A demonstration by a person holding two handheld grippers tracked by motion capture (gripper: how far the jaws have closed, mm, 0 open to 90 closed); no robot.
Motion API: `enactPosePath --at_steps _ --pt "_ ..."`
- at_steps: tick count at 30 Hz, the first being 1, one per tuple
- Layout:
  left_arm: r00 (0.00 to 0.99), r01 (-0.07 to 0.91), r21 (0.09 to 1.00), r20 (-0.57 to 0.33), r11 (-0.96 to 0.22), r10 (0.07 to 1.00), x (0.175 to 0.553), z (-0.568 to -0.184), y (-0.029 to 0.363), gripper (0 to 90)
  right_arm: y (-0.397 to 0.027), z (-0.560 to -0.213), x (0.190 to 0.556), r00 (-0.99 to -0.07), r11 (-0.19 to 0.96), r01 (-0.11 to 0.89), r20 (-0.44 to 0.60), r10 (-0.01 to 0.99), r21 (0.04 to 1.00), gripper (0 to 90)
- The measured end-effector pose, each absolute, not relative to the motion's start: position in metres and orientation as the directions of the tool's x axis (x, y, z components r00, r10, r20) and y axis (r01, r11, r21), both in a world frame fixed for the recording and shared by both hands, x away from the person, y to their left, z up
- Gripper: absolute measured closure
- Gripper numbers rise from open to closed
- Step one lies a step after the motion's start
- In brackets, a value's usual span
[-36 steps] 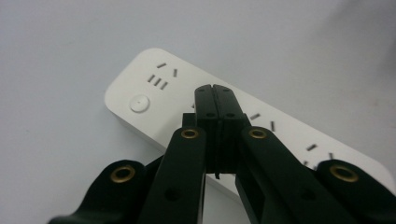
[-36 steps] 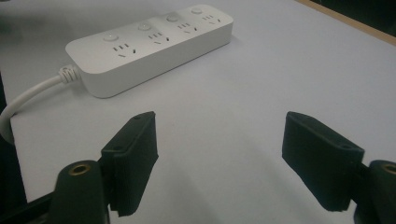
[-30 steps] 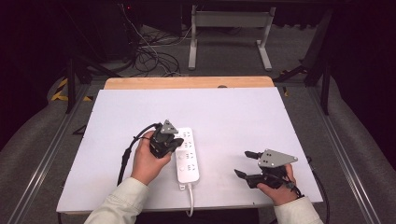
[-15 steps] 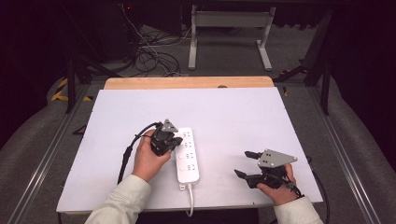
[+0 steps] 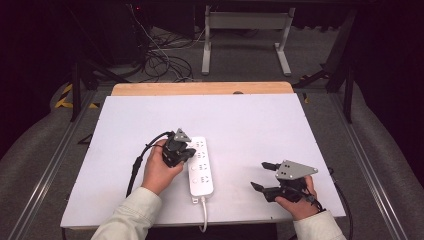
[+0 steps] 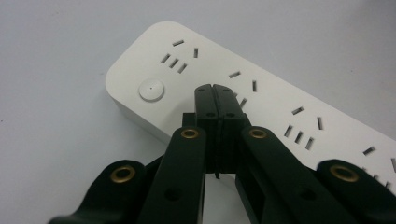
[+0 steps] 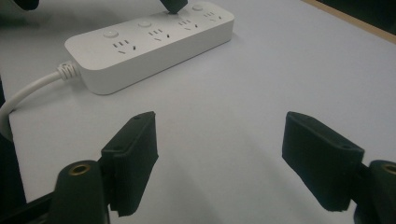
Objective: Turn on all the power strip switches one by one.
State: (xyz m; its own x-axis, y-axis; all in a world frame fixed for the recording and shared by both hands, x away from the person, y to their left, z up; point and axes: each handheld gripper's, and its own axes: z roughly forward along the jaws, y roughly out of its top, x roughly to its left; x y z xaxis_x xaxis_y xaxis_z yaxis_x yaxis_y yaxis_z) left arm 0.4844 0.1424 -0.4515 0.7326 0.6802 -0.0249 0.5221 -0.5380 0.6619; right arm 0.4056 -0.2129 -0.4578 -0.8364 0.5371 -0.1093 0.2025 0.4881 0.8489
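A: Where does the work stand?

B: The white plastic power strip with its row of sockets and round buttons (image 5: 200,165) lies flat on the white table top (image 5: 240,120), near the person's edge, its white cord (image 5: 203,215) running off toward the person. The left gripper (image 6: 215,91) has its jaws pressed together with nothing between them, and the joined tips hang over the strip's top face, just beside the round white button (image 6: 151,89) at the end.

A: So the step is pressing a switch?

B: That is the likely reading. Whether the tips touch the plastic cannot be told from the left gripper view.

A: And the other hand?

B: The right gripper (image 7: 219,158) waits well apart from the strip, low over bare table, jaws spread wide and empty.

A: What does the next move call for?

B: Probably a small sideways shift to centre the closed tips on the button, then a straight push down, gentle enough that the strip does not slide.
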Motion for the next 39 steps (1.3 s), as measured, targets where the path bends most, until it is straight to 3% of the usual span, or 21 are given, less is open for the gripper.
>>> enactPosePath --at_steps 39 --pt "0.715 0.529 0.64 0.019 -0.558 0.699 0.4818 -0.4525 0.1345 90.0 -0.2114 -0.4593 0.4063 -0.838 0.488 0.211 -0.101 0.537 0.847 27.3"
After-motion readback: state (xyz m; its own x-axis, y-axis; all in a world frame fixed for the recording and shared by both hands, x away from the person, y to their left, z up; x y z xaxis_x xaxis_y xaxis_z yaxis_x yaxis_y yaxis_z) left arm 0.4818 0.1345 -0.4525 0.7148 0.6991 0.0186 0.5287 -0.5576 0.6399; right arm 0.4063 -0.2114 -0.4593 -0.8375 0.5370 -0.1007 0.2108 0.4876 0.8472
